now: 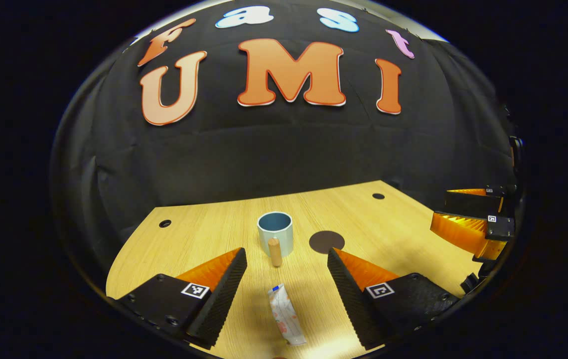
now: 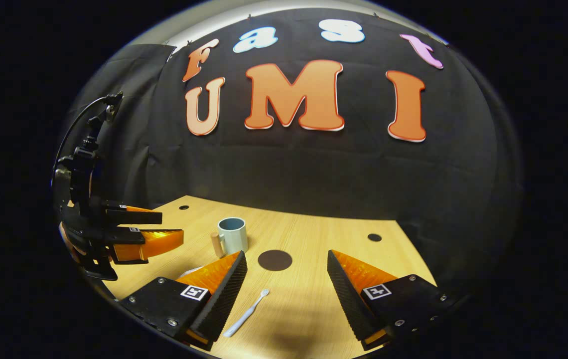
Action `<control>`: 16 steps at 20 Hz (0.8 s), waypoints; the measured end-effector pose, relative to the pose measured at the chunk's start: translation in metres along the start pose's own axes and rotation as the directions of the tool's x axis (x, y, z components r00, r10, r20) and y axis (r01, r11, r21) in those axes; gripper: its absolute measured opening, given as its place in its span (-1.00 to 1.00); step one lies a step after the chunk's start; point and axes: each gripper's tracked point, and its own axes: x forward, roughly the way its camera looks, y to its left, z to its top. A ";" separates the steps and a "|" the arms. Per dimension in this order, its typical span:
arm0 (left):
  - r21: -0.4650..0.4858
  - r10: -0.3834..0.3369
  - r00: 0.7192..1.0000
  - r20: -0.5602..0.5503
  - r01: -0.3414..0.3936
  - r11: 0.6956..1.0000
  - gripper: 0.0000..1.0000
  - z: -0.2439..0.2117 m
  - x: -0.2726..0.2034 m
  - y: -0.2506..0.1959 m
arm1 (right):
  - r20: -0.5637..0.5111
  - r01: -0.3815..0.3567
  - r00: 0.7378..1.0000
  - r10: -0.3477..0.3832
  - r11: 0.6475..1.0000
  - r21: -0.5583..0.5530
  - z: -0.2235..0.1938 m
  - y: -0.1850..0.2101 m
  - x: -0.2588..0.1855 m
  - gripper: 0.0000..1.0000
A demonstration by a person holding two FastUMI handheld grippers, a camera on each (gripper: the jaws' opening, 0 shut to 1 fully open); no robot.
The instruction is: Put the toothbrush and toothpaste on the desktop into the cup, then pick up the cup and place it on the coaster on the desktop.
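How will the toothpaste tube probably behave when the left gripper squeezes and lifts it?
The toothpaste tube looks crinkled and flattened, so it probably dents and flexes under the pads. It lies flat on the desktop, so rolling seems unlikely. It is small, so probably light.

I am holding my right gripper [image 2: 286,279] spread wide above the light wooden desktop [image 2: 314,239], with a white plastic toothbrush [image 2: 245,313] lying between its fingers. A pale blue ceramic cup [image 2: 232,234] is standing beyond, near a dark round coaster [image 2: 274,260]. My left gripper [image 2: 164,229] is hovering at the left.
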 end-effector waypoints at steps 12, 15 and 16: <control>-0.034 -0.097 0.896 -0.434 0.091 0.995 0.96 -0.053 0.009 -0.001 | -0.464 -0.045 0.878 0.116 0.986 0.162 -0.093 0.035 0.029 0.69; -0.085 -0.101 0.845 -0.525 0.067 0.994 0.94 -0.061 0.006 -0.001 | -0.559 -0.046 0.810 0.176 0.970 0.238 -0.113 0.049 0.027 0.56; -0.101 -0.106 0.834 -0.542 0.061 0.993 0.92 -0.062 0.006 0.001 | -0.572 -0.049 0.800 0.184 0.969 0.243 -0.116 0.051 0.030 0.53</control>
